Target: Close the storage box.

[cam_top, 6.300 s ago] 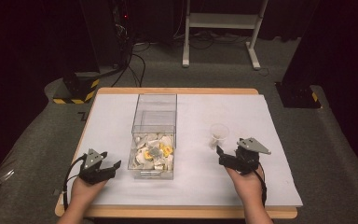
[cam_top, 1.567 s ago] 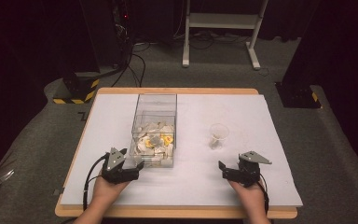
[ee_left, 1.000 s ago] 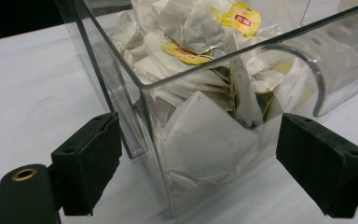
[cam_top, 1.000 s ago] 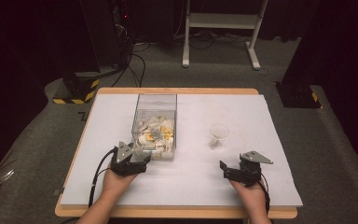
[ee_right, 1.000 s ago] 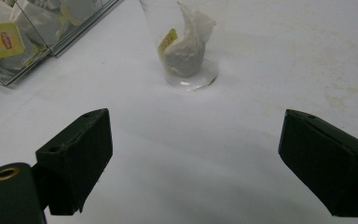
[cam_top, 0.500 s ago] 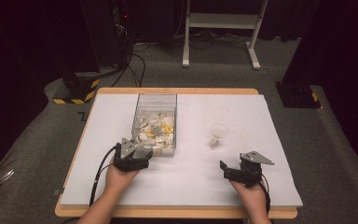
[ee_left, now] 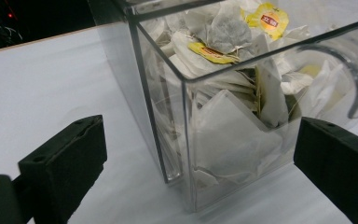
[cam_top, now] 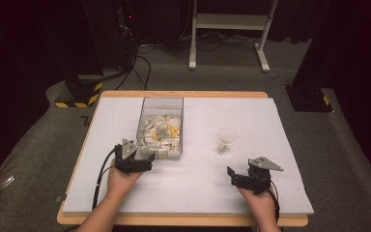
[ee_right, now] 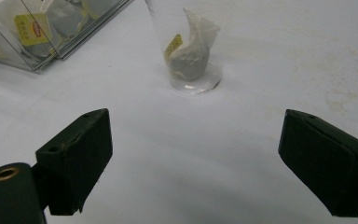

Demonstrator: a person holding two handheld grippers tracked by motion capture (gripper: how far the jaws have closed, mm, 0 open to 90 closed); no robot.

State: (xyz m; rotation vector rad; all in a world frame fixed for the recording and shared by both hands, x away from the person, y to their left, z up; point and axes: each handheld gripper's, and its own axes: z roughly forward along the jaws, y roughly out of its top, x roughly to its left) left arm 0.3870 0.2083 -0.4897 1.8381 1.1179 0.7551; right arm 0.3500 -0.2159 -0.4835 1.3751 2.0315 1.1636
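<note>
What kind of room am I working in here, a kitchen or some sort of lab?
Most likely a lab or recording studio, not a kitchen. The white-covered table stands among black curtains, cables trail across grey carpet, and a hazard-striped equipment base sits behind. On it stand just a clear box of tea bags and a plastic cup.

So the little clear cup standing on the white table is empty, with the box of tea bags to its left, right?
Not quite: the clear cup holds a tea bag, as the right gripper view shows. It does stand on the white table, with the box of tea bags to its left.
</note>
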